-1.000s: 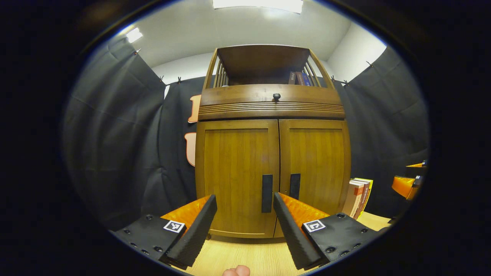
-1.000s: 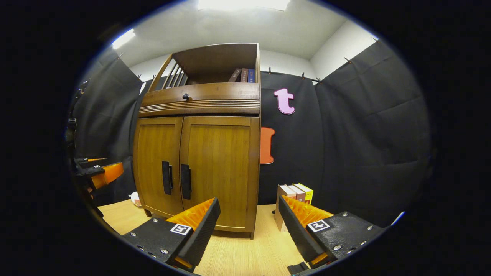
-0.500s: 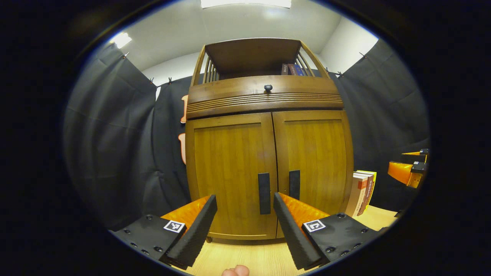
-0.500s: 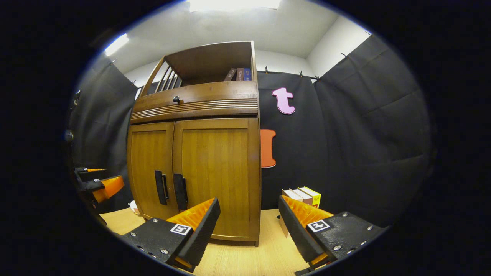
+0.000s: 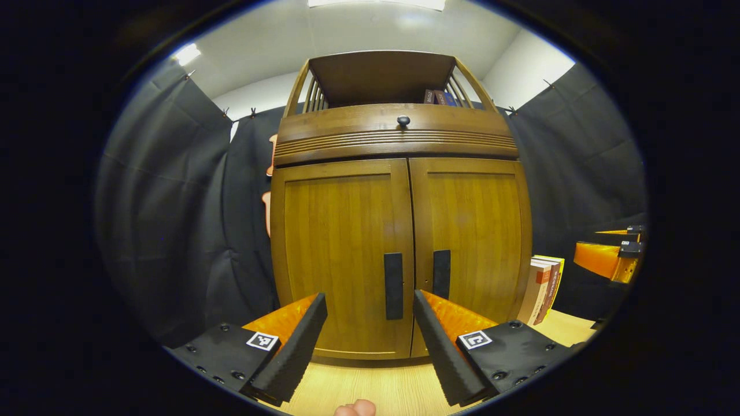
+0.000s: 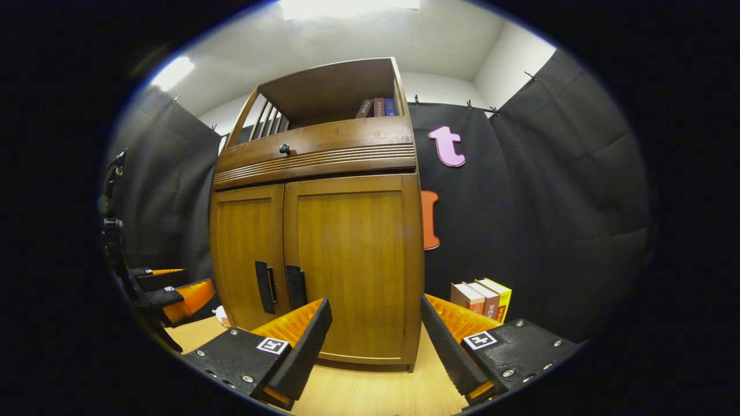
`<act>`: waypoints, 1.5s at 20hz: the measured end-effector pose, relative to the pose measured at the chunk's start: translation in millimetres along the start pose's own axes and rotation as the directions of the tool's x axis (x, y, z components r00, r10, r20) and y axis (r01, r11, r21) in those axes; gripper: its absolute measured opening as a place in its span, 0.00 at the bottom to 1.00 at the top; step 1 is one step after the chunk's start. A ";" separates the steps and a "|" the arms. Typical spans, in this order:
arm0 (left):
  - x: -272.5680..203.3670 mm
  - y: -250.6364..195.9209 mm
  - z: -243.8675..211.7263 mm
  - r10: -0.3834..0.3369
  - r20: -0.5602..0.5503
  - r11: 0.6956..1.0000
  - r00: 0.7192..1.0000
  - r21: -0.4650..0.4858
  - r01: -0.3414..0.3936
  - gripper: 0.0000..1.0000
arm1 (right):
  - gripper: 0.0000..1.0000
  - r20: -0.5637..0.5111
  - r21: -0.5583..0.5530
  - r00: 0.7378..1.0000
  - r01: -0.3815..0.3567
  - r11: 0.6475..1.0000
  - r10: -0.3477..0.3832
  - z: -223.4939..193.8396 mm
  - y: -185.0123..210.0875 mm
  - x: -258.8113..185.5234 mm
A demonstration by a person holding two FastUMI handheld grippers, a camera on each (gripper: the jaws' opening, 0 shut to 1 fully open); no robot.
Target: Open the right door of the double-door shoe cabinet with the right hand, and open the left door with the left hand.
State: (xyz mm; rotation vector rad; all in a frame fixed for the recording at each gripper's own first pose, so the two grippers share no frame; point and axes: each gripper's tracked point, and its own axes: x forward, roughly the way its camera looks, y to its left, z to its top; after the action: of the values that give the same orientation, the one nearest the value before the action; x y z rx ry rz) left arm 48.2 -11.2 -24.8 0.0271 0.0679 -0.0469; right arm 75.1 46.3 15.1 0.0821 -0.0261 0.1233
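both doors of the shoe cabinet (image 5: 399, 254) stand shut at frame centre, its two black handles side by side. the left gripper (image 5: 370, 341), jaws apart, lines up on the left handle (image 5: 393, 285). the right gripper (image 6: 374, 344), jaws apart, sits off the right handle (image 6: 296, 286), seen centre-left; it likely must swing across to grasp it.

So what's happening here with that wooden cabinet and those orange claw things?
A person holds a two-finger gripper in each hand, facing a wooden shoe cabinet on a table. Both doors are shut. The left gripper is open and lined up near the left door's handle, not touching it. The right gripper is open too, off to the right of the right door's handle. Nothing is grasped yet.
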 end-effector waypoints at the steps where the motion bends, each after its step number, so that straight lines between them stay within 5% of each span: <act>1: -0.9 1.7 -1.3 0.004 0.000 1.000 1.000 0.002 -0.004 0.96 | 0.94 0.014 0.002 1.000 -0.014 1.000 0.014 3.6 6.6 7.9; 12: -20.0 22.2 -4.3 0.031 0.002 1.000 1.000 -0.003 -0.031 0.95 | 0.94 -0.009 -0.035 0.980 -0.199 0.979 0.199 -21.3 110.4 118.8; 25: -53.6 47.6 -2.9 0.065 -0.002 0.996 0.998 -0.067 -0.065 0.95 | 0.93 -0.124 -0.047 0.986 -0.115 0.992 0.108 -90.2 151.0 201.2; 27: -55.8 48.8 -3.7 0.062 -0.006 0.996 0.998 -0.066 -0.063 0.97 | 0.73 -0.103 -0.065 0.992 -0.083 0.994 0.076 -88.1 148.1 203.7; 28: -55.7 49.7 -2.0 0.062 -0.007 0.996 0.998 -0.064 -0.062 0.97 | 0.80 -0.094 -0.081 0.995 -0.053 0.995 0.046 -87.5 143.0 203.6; 30: -57.3 47.8 0.4 0.055 -0.002 0.997 0.998 -0.061 -0.055 0.95 | 0.55 -0.084 -0.085 0.996 -0.034 0.996 0.026 -89.1 141.4 202.4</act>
State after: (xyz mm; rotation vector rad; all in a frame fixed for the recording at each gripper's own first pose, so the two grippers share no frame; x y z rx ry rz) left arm -6.7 39.2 -19.2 -0.0322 0.0684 0.0106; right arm 260.2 218.3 -56.0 -0.0098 0.0506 0.1554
